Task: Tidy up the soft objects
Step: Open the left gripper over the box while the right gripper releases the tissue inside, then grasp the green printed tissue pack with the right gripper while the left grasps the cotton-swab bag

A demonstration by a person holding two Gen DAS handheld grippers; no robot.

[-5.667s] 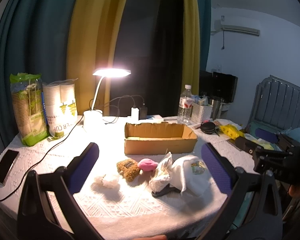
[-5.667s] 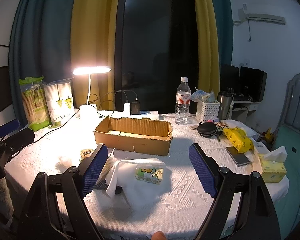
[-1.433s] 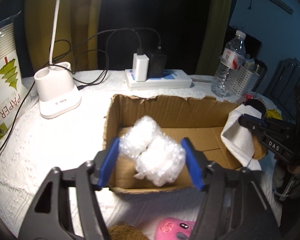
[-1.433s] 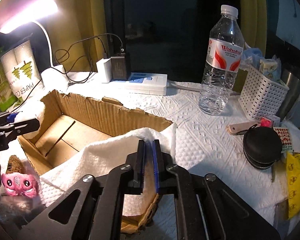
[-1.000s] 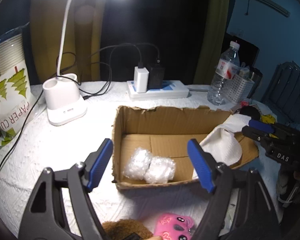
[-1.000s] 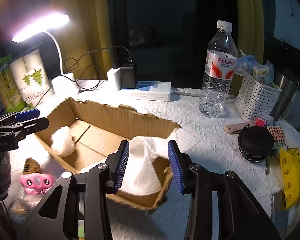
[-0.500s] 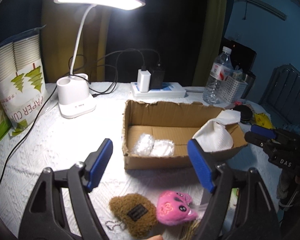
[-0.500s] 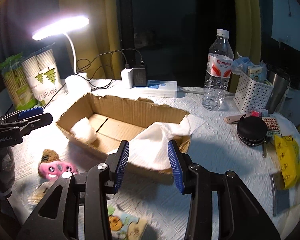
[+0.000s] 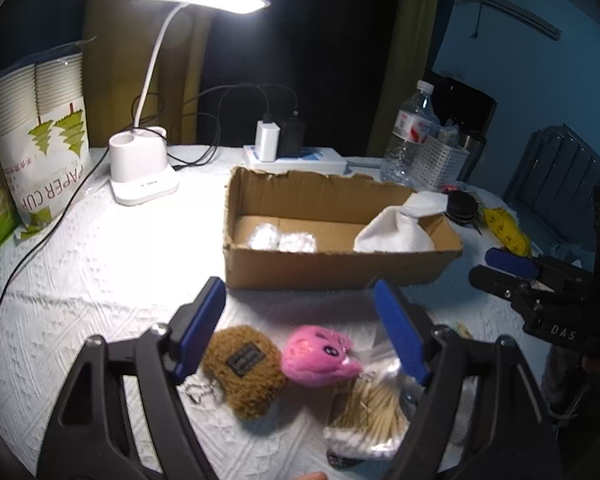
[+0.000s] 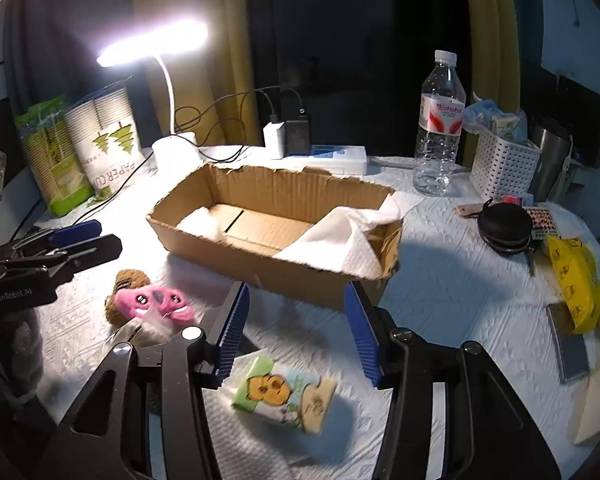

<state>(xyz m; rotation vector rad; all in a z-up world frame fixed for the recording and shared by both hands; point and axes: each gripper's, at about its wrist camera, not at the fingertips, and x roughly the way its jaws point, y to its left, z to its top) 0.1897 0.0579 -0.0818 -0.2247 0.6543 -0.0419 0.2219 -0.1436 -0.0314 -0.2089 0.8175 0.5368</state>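
The cardboard box [image 9: 340,256] stands open on the white tablecloth [image 9: 100,272] and already holds two soft items: a bubble-wrap bundle [image 9: 282,240] on the floor at its left end and a white cloth [image 9: 396,232] heaped at its right end, one corner draped over the rim. Their spacing at opposite ends leaves the middle of the box free, apparently for what remains. The left gripper [image 9: 300,328] hangs above the near table with its jaws wide and nothing between the pads; below it, outside the box, lie a brown plush toy [image 9: 244,364] and a pink plush toy [image 9: 316,354], touching each other, with a clear bag of straw-like filling [image 9: 368,412] just beside the pink one. This position suggests the left gripper is set to take one of the plush toys next. The right gripper [image 10: 296,328] has just been opening its jaws; they stand apart and empty, with the box visible beyond the gap. A small printed tissue pack [image 10: 284,392] lies on white paper directly beneath it, a likely next pick. In my judgement the task is partly done: two items boxed, at least four still on the table. The loose bag may slip or deform when pinched.
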